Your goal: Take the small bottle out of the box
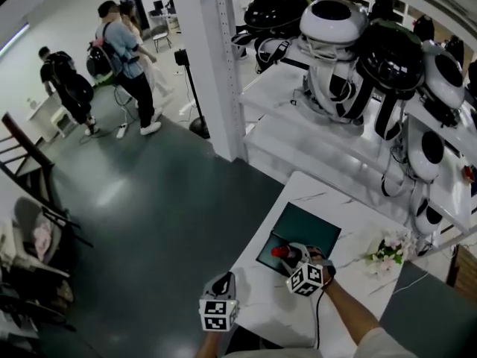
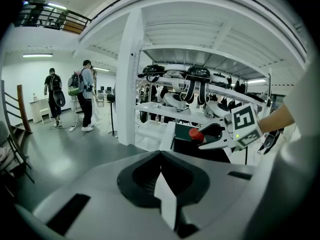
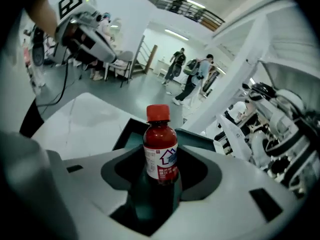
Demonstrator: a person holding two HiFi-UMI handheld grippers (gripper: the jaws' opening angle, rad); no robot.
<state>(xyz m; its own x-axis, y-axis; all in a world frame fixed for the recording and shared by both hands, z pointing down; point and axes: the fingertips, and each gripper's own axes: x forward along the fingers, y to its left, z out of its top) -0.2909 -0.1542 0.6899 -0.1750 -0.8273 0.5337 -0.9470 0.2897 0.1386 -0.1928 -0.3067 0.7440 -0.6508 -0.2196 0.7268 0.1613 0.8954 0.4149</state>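
Observation:
A small bottle [image 3: 160,154] with a red cap, dark red drink and a white label stands upright between the jaws of my right gripper [image 3: 157,196], which is shut on its lower body. In the head view the right gripper [image 1: 302,263] holds the bottle [image 1: 282,253] over the near part of the dark green open box [image 1: 309,226] on the white table. The left gripper view shows the red cap [image 2: 196,134] above the box [image 2: 182,140]. My left gripper [image 1: 218,310] hangs at the table's near edge, left of the box, shut and holding nothing.
The white marble table [image 1: 261,297] carries a small bunch of flowers [image 1: 387,250] at its right. Behind it, white shelves hold black and white robot heads [image 1: 335,28]. A white pillar [image 1: 220,66] rises at the left. People [image 1: 123,58] stand far off on the dark floor.

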